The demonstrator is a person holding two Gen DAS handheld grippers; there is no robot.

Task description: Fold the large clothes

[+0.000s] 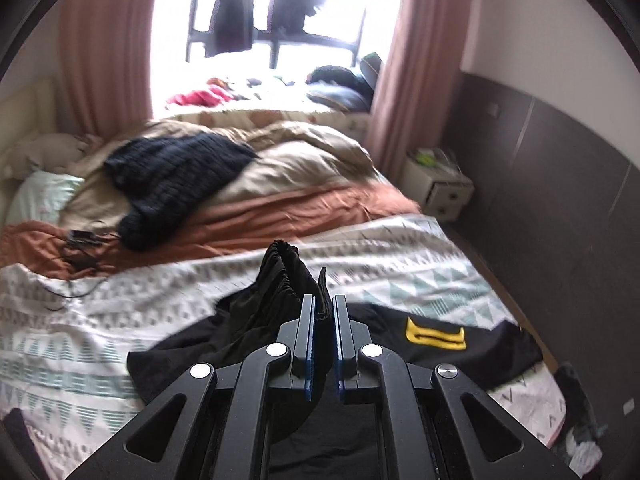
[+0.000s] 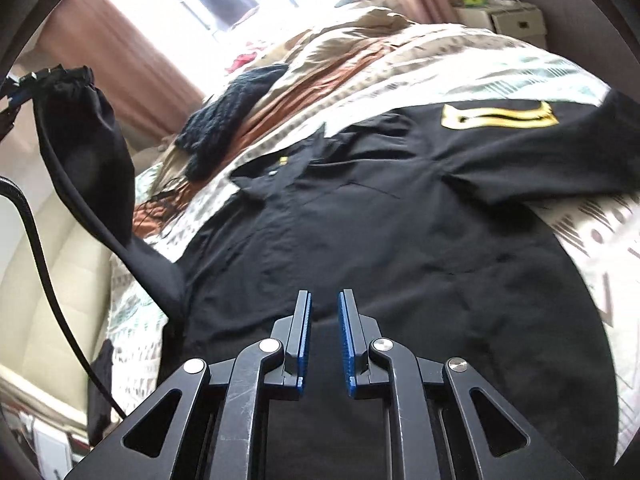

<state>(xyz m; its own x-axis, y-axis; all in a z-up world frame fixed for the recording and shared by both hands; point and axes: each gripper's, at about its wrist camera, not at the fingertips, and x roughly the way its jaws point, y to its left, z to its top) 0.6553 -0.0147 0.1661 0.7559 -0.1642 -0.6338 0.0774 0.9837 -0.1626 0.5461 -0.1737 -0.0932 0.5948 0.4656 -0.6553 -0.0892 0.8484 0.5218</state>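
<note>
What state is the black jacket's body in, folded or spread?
Mostly spread. The black jacket lies flat across the patterned bedcover, yellow patch showing; one sleeve is lifted off it, its cuff pinched in the left gripper.

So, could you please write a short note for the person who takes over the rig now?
Left hand-held gripper: shut on the cuff of the black jacket's sleeve, lifted above the bed.
Right hand-held gripper: open, nothing between the pads, over the jacket body.
Black jacket: spread on the patterned duvet, with a yellow patch on the far sleeve.
Done: jacket laid out, one sleeve picked up.
Left: probably lay that sleeve across the body, fold the far sleeve in, then fold the body.
</note>
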